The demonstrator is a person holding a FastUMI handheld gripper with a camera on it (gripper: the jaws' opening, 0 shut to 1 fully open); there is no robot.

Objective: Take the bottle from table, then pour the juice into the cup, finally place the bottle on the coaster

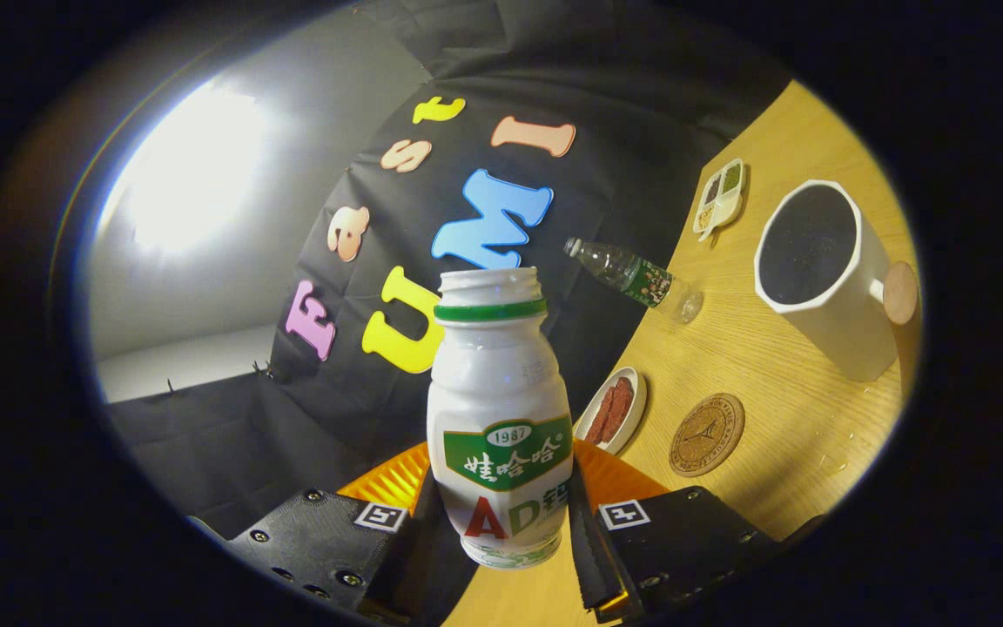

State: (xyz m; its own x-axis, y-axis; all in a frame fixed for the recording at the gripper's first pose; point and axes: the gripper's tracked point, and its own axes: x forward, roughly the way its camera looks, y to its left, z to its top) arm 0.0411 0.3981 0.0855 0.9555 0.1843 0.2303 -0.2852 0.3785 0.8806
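Bottle, white with a green collar, cap off, sat between my fingers, and both of them pressed on its lower body, so my gripper was clenched on it. It was off the table; the whole view was rolled, the tabletop running up the far side at a steep slant, which I read as my wrist tipping over toward the cup.

Cup, white with a dark inside, stood on the table well beyond my fingers, mouth open to the camera. Could not tell if any juice was in it; the inside was just dark and grainy. No stream showed at the bottle's mouth either.

Coaster, round and cork-coloured with a stamped mark, lay bare on the table between my fingers and the cup, nearer to me.

Other stuff: a small dish with red slices just beside the coaster, a clear plastic water bottle farther back, a little divided tray near the table's far edge.

Progress, as a judgement: the pick was done, bottle held and lifted. The pour looked either about to start or barely underway, going by the tilt and the gap to the cup. Left to do: bring the mouth over the cup, pour, right the bottle, set it on the coaster, let go.
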